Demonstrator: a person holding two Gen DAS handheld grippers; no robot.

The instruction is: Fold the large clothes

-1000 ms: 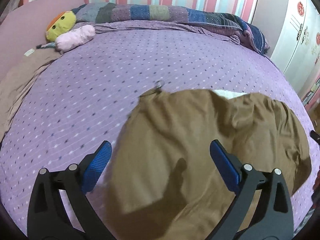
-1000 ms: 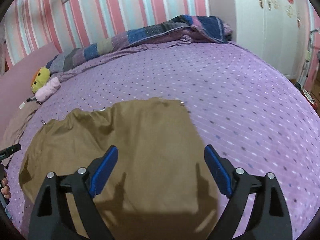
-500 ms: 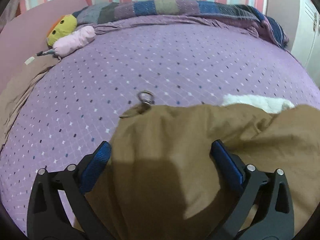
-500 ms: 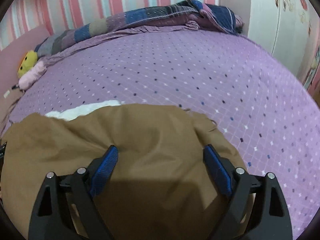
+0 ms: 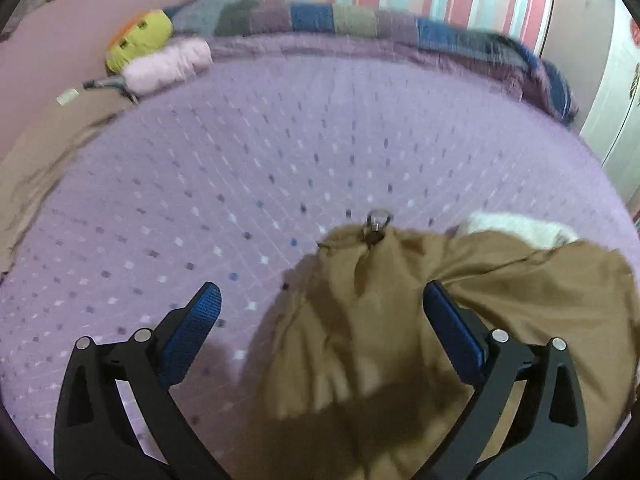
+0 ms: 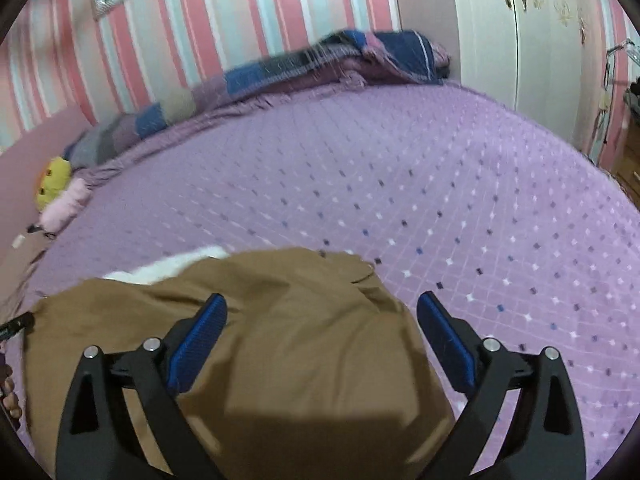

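On the purple bed (image 5: 280, 152), the brown garment (image 5: 400, 340) lies rumpled under both wide-open, empty grippers (image 5: 320, 308) (image 6: 322, 316), right jaws just widened; only the left view shows its metal ring (image 5: 378, 216). No readable writing.

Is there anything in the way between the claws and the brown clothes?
No. Both the left claw and right claw are open right over the brown clothes, with nothing visible between.
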